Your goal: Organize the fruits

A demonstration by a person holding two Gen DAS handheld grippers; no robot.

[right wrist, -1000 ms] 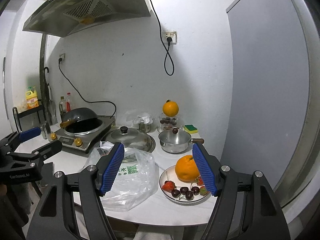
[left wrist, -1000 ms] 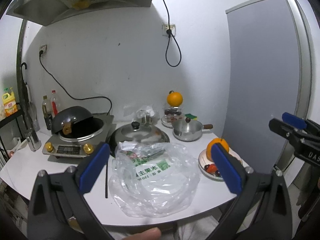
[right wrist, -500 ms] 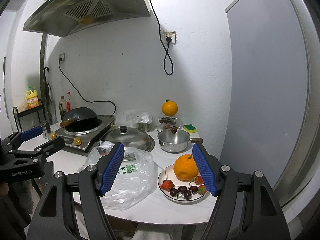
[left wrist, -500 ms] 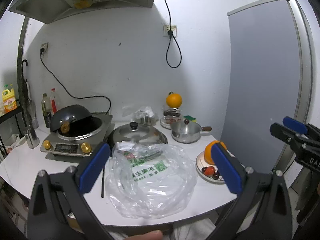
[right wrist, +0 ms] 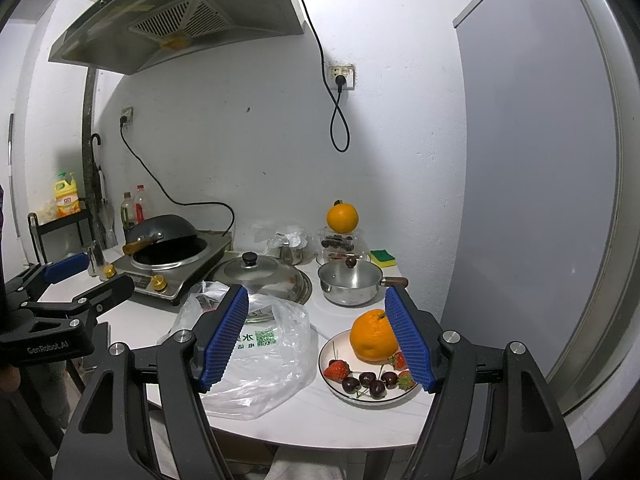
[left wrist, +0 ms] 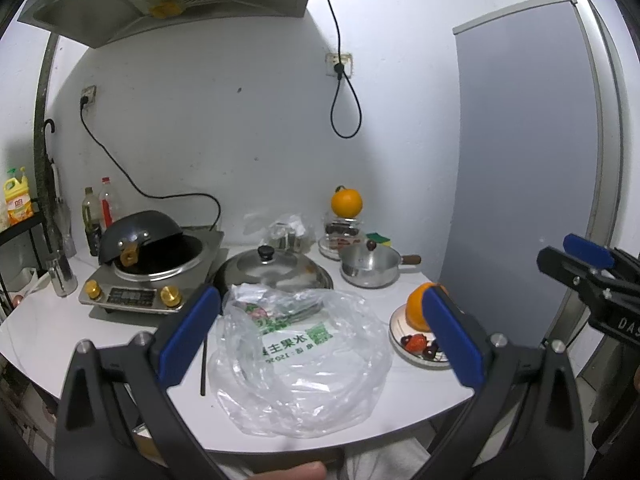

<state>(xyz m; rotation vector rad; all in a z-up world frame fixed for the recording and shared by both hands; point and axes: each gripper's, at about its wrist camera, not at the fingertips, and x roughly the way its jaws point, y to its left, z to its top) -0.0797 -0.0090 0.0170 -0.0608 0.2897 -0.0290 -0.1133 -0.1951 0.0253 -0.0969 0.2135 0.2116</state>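
Note:
A white plate (right wrist: 335, 390) near the table's right front edge holds a large orange (right wrist: 370, 340), strawberries (right wrist: 336, 370) and dark cherries (right wrist: 366, 384). The same plate (left wrist: 396, 346) and orange (left wrist: 416, 310) show in the left wrist view, partly behind a blue pad. A clear plastic bag (left wrist: 304, 360) with green print lies crumpled at the table's front middle. A second orange (right wrist: 342, 218) sits on a clear box at the back. My left gripper (left wrist: 320, 334) stands open in front of the bag, holding nothing. My right gripper (right wrist: 316, 344) is open too, short of the plate.
An induction cooker with a black wok (left wrist: 148, 248) stands at the back left, a lidded pan (left wrist: 276, 270) in the middle, a small steel saucepan (right wrist: 350, 282) behind the plate. Bottles line the left wall. A grey door (right wrist: 532, 180) closes the right side.
The table and everything on it appear slightly farther away than a second ago. Both grippers keep the same width, and nothing on the table has shifted.

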